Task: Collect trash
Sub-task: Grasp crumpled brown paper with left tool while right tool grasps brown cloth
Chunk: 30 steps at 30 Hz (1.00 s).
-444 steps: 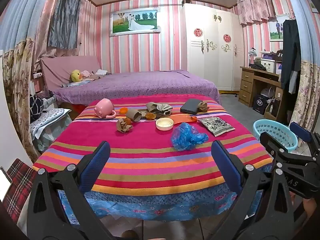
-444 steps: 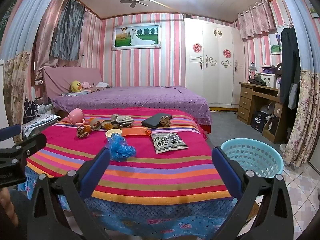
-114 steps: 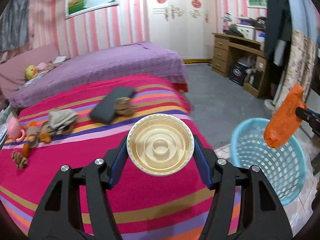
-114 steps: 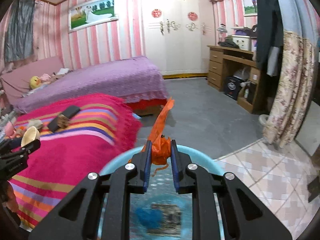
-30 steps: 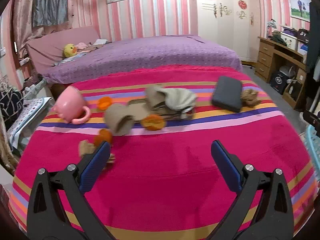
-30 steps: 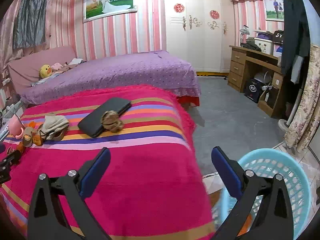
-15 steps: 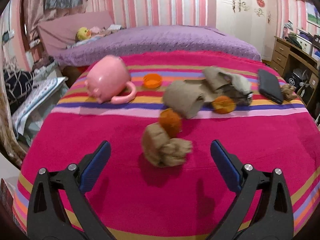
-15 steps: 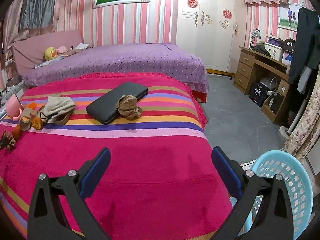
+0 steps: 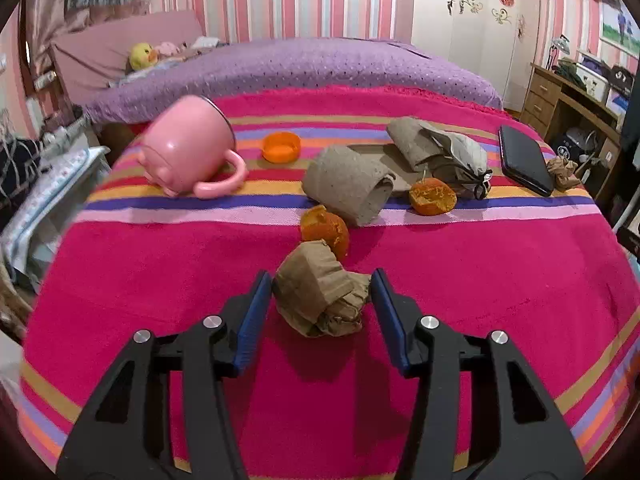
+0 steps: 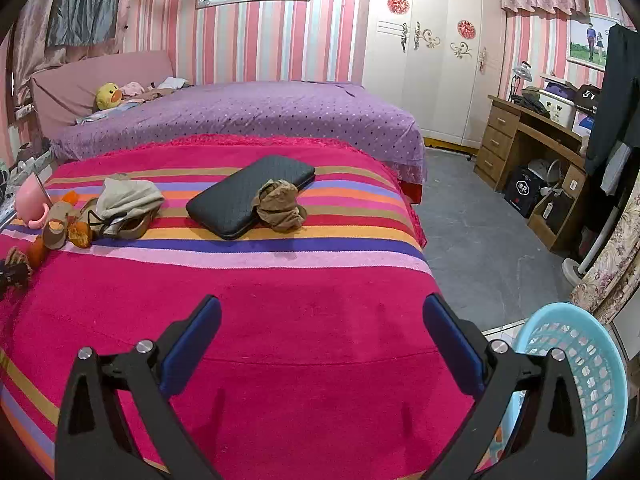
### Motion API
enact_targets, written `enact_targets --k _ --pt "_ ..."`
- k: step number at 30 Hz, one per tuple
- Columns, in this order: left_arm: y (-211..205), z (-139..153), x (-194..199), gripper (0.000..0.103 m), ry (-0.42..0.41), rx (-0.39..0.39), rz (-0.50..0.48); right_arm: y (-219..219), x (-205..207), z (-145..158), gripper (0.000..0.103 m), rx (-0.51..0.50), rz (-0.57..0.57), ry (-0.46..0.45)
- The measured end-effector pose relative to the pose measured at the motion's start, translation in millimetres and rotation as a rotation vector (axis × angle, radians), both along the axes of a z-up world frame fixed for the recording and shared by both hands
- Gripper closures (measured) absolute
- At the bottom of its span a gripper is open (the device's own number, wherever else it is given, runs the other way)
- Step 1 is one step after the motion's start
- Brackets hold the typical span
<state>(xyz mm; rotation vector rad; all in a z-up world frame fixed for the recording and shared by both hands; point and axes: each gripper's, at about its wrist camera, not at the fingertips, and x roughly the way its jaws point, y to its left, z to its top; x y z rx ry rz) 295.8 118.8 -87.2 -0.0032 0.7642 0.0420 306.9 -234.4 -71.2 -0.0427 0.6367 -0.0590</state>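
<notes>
A crumpled brown paper wad (image 9: 320, 300) lies on the striped pink blanket (image 9: 500, 300). My left gripper (image 9: 320, 276) straddles it. Its jaws are closing, and the blue pads (image 9: 256, 312) stand right at the wad's sides without visibly squeezing it. Just beyond lie an orange peel (image 9: 324, 232), a cardboard roll (image 9: 348, 190) and a second peel (image 9: 432, 202). My right gripper (image 10: 322, 302) hangs open over bare blanket with nothing between its fingers. The blue basket (image 10: 592, 380) stands on the floor at its lower right.
A pink mug (image 9: 188, 152) lies on its side beside an orange cap (image 9: 281, 147). A grey cloth bundle (image 9: 444, 148), a black case (image 10: 248, 196) and another crumpled brown wad (image 10: 280, 206) lie farther back. A purple bed (image 10: 260, 116) and a wooden desk (image 10: 520, 132) stand behind.
My left gripper swung left along the table to the paper wad, and its jaws narrowed from wide open to close around it. The right gripper drifted slightly over the blanket, still open.
</notes>
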Motion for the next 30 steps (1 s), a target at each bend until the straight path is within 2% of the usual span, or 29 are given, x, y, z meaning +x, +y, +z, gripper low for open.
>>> enact_targets --k 5,8,13,17,21,24,26,27,30 --pt "0.5 21.5 -9.8 0.053 -0.072 0.029 0.004 2.6 2.6 -0.3 0.005 0.002 0.002 -0.004" --pt "1.6 27.4 -2.7 0.053 -0.078 0.0 0.02 6.5 8.3 -0.5 0.005 0.003 0.018 0.001" --pt "1.7 34.1 8.3 0.053 -0.096 0.001 0.045 12.4 26.6 3.1 0.005 -0.007 0.032 0.002" --pt "14.3 37.6 20.2 0.053 -0.101 -0.075 0.079 20.0 49.7 8.6 0.005 -0.025 0.052 -0.002" --pt "20.3 34.3 29.8 0.052 -0.084 -0.107 0.12 29.8 79.2 7.0 0.006 -0.063 0.067 0.011" --pt "15.6 31.2 35.2 0.052 -0.065 -0.106 0.135 29.8 101.1 5.1 0.017 -0.04 0.08 0.039" --pt "8.4 31.7 37.8 0.052 -0.067 -0.083 0.13 29.6 114.6 2.2 0.031 -0.029 0.081 0.064" --pt "6.5 31.9 38.5 0.052 -0.069 -0.075 0.128 28.5 121.4 0.5 0.034 -0.019 0.079 0.078" --pt "-1.0 30.8 39.8 0.052 -0.064 -0.068 0.119 22.8 135.1 -5.5 0.045 0.058 0.109 0.121"
